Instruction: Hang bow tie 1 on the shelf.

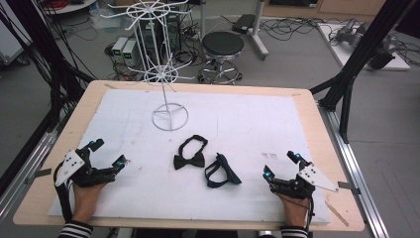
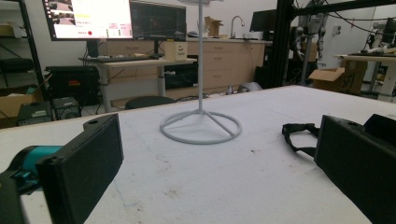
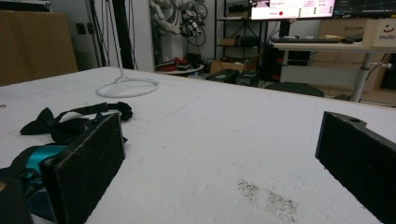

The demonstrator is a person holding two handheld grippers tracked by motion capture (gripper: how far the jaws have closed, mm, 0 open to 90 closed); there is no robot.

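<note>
Both sets of fingers stand wide apart with nothing between them — the left gripper (image 1: 108,153) rests low at the left side of the white mat (image 1: 257,119), the right gripper (image 1: 281,165) at the right side. Two bow ties lie between them, close together: a black bow tie (image 1: 189,157) and, just beside it, a dark blue bow tie (image 1: 221,171). Farther back stands a white wire rack (image 1: 166,79).

1. Left gripper (image 1: 109,153): black frame, teal fittings near the jaw tips, a grey three-cornered plate with small dark holes on top.
2. Right gripper (image 1: 282,165): same black build, teal accents, grey plate.
3. Black cables trail from both.
4. Jaws carry flat black, rough-textured pads.
5. Black-and-white striped sleeve cuffs.
</note>
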